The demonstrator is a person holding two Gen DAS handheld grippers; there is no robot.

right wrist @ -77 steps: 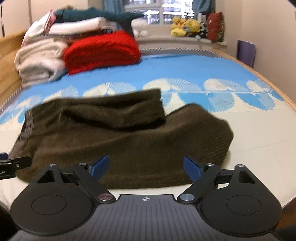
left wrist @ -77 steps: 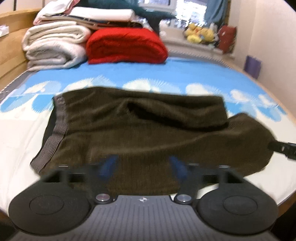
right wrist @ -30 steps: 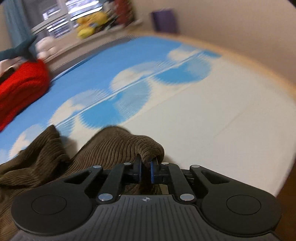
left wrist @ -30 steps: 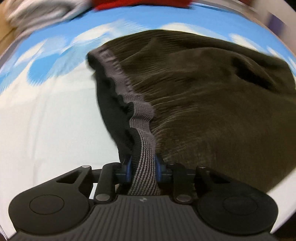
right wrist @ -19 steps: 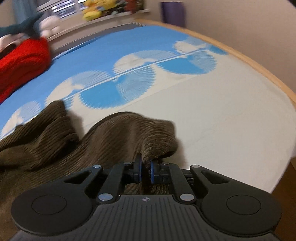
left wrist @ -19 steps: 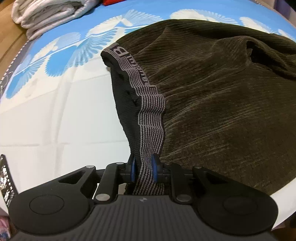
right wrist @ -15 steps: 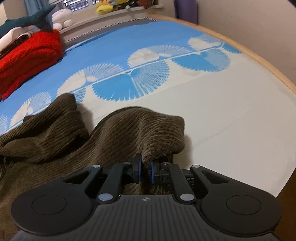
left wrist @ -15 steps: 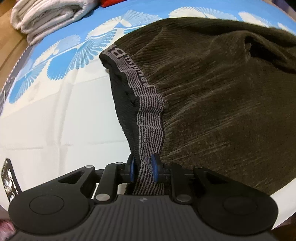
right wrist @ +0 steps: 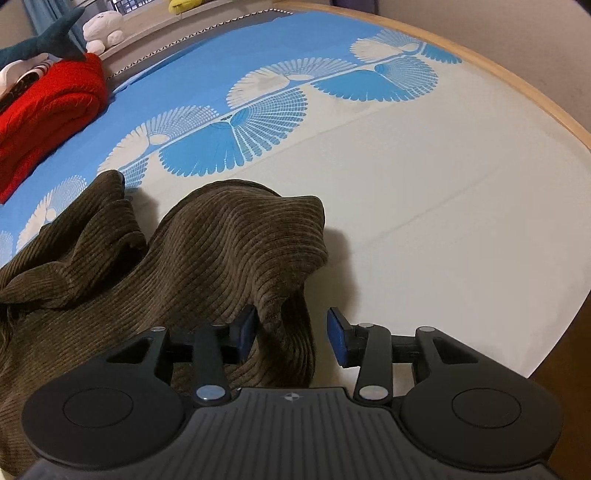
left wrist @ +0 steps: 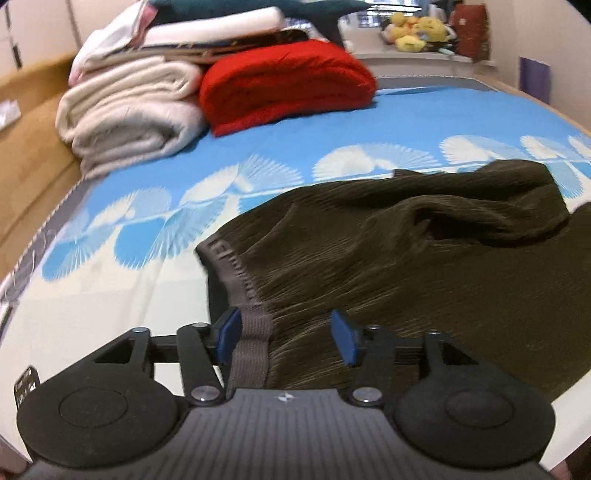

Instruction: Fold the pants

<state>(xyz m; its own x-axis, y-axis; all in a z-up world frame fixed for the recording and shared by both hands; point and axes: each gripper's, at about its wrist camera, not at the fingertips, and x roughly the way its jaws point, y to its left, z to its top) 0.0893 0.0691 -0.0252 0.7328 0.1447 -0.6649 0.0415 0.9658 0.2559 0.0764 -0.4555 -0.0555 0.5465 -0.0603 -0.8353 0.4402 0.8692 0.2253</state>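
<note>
While both claws gape, left gripper (left wrist: 286, 334) astride the waistband (left wrist: 248, 314) and right gripper (right wrist: 291, 336) astride the fold at 6 o'clock, lift clear without snagging pants (left wrist: 406, 251) lying on the bed (right wrist: 424, 206).

1. You worked in a home bedroom: a bed (left wrist: 406, 122) with a blue and cream fan-patterned sheet filled both views.
2. At its far left you had folded bedding: cream blankets (left wrist: 129, 118) and a red blanket (left wrist: 288, 81).
3. Plush toys (left wrist: 413, 33) sat on the far window ledge.
4. A wooden bed frame (right wrist: 517, 88) edged the right side.
</note>
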